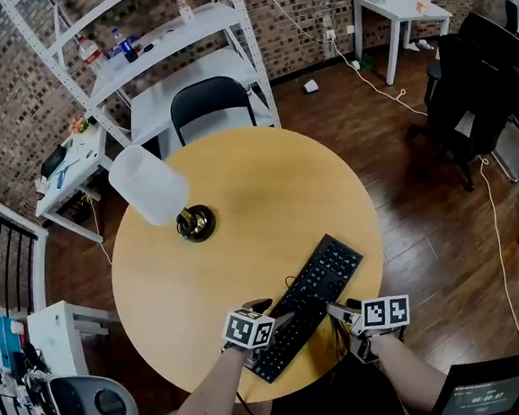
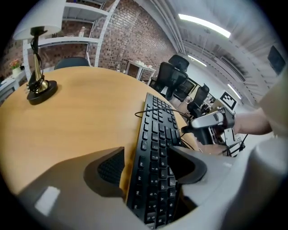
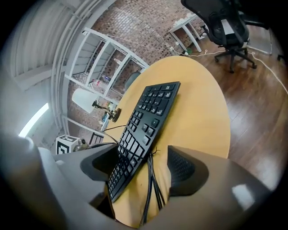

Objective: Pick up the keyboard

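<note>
A black keyboard [image 1: 326, 271] lies slantwise on the round wooden table [image 1: 244, 183], its near end at the table's front edge. My left gripper [image 1: 281, 321] is open and straddles that near end. In the left gripper view the keyboard [image 2: 157, 148] runs between the jaws, and wood shows between its left edge and the left pad [image 2: 110, 168]. My right gripper [image 1: 334, 310] comes in from the right side, also open. In the right gripper view the keyboard's edge [image 3: 150, 112] and a bundle of black cable [image 3: 150, 188] lie between its wide jaws.
A desk lamp [image 1: 157, 189] with a white shade and brass base stands on the table's left part. Behind the table are a black chair [image 1: 213, 103] and white shelving [image 1: 147, 48]. Office chairs [image 1: 474, 76] and a white table [image 1: 398, 11] stand at the far right.
</note>
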